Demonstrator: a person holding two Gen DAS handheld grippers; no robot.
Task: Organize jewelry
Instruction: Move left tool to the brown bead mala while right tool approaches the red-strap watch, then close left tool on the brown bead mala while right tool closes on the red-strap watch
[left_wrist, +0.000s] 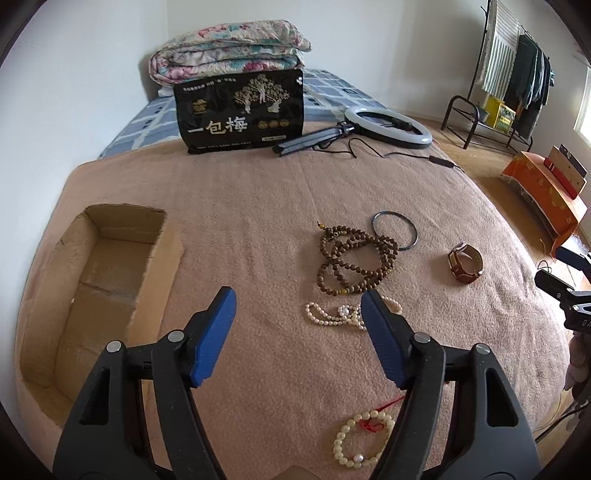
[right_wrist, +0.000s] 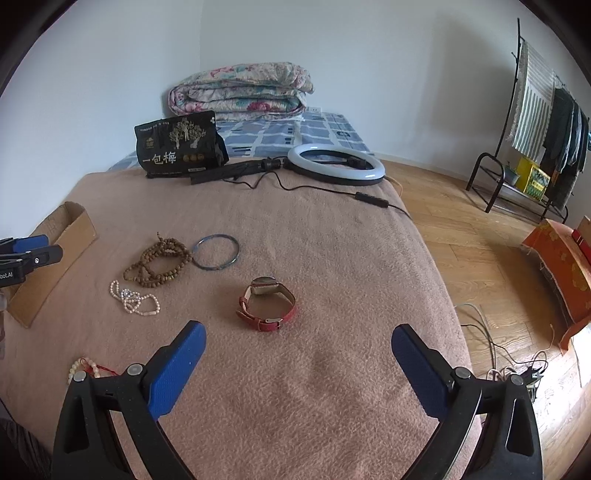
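Observation:
Jewelry lies on a pink blanket (left_wrist: 280, 206). A brown wooden bead string (left_wrist: 354, 258) lies beside a dark bangle (left_wrist: 395, 230). A white pearl necklace (left_wrist: 332, 314) lies just ahead of my left gripper (left_wrist: 299, 299), which is open and empty. A cream bead bracelet with a red tassel (left_wrist: 360, 435) lies under its right finger. A red-strapped watch (right_wrist: 267, 304) lies ahead of my right gripper (right_wrist: 297, 332), which is open and empty. An open cardboard box (left_wrist: 107, 280) sits at the left.
A black snack bag (left_wrist: 242, 110), a folded quilt (left_wrist: 229, 48) and a ring light (left_wrist: 388, 125) with its cable lie at the far end of the bed. A clothes rack (right_wrist: 535, 122) and an orange box (right_wrist: 561, 269) stand on the wooden floor at right.

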